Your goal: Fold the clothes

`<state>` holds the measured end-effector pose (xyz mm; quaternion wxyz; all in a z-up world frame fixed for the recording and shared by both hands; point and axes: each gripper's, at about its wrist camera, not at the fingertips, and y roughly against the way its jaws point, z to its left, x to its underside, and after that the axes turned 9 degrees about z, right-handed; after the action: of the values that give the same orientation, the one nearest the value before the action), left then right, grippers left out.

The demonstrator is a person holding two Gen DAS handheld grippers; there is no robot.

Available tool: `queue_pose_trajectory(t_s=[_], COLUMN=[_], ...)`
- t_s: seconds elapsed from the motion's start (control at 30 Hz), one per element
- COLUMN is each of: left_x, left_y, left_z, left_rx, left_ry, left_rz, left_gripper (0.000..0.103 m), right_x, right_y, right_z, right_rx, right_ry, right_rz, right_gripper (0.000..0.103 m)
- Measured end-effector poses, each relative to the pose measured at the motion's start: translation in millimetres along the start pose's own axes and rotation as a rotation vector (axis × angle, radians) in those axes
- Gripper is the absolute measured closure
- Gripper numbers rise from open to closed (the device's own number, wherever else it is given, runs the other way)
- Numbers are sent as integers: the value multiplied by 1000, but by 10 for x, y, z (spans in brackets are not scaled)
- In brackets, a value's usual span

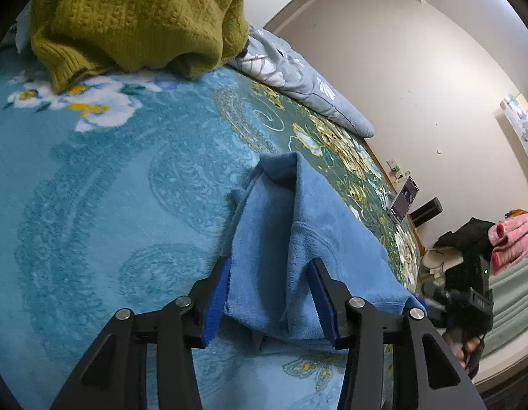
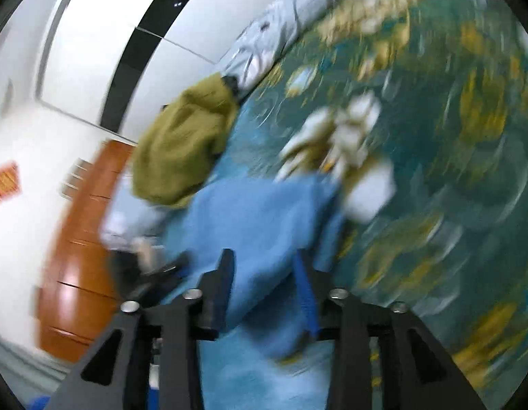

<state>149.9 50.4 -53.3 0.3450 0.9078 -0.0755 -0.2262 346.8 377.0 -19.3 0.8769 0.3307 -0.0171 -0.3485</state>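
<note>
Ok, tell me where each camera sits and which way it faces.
Left wrist: on the left hand-held gripper, angled down over the blue fleece cloth on the floral blue blanket; a hand holds the right hand-held gripper.
Right wrist: on the right hand-held gripper, blurred, facing the same cloth.
Shared: cloth, blanket, mustard knitted sweater, grey floral quilt.

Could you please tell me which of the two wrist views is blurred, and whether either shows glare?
Left wrist view: sharp, the blue towel and green sweater crisp, with fisheye bending at the edges. Right wrist view: motion-smeared throughout, the bedspread flowers streaked, and a bright glare patch on the wooden cabinet.
</note>
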Motion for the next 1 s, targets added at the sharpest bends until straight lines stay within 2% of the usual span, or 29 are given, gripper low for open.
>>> queue_pose_trajectory(t_s=[0.07, 0.17, 0.33, 0.37, 0.4, 0.47, 0.5, 0.6, 0.63, 0.73, 0.83, 0.93, 0.97, 1.0], left_x=[-8, -32, -21, -25, -30, -34, -36, -40, -45, -62, -39, 16, 38, 51], left_y=[-44, -97, -79, -74, -65, -45, -21, 51, 92, 148, 18, -125, -147, -149], left_z=[-16, 10, 50, 41, 26, -33, -65, -161, -175, -223, -252, -208, -189, -182], left_rx=[13, 35, 90, 95, 95, 94, 66, -16, -20, -6, 20, 56, 67, 80], left_ry=[-4, 10, 33, 31, 29, 6, -7, -46, -53, -73, -86, -60, -49, -47], left_rz=[11, 23, 27, 26, 25, 22, 13, -13, -24, -37, 15, 62, 68, 72], left_gripper=[52, 52, 54, 54, 54, 54, 54, 54, 53, 52, 52, 56, 61, 78], right_x=[112, 152, 272, 288, 308, 342, 346, 394, 403, 420, 383, 387, 393, 400], right_y=[-98, -232, -305, -308, -303, -294, -292, -294, -295, -298, -313, -296, -291, -286], right_z=[-13, -11, -75, -79, -86, -100, -102, -124, -132, -136, -121, -102, -99, -99], right_rx=[-64, -58, -111, -112, -115, -120, -120, -121, -122, -120, -120, -114, -111, -108], right_ry=[-50, -84, -153, -156, -159, -165, -168, -177, -180, -178, -172, -161, -158, -156], right_rz=[32, 47, 48, 44, 39, 28, 23, 19, 20, 18, 15, 9, 7, 5], right_gripper=[61, 61, 63, 68, 78, 89, 93, 93, 93, 93, 93, 94, 94, 95])
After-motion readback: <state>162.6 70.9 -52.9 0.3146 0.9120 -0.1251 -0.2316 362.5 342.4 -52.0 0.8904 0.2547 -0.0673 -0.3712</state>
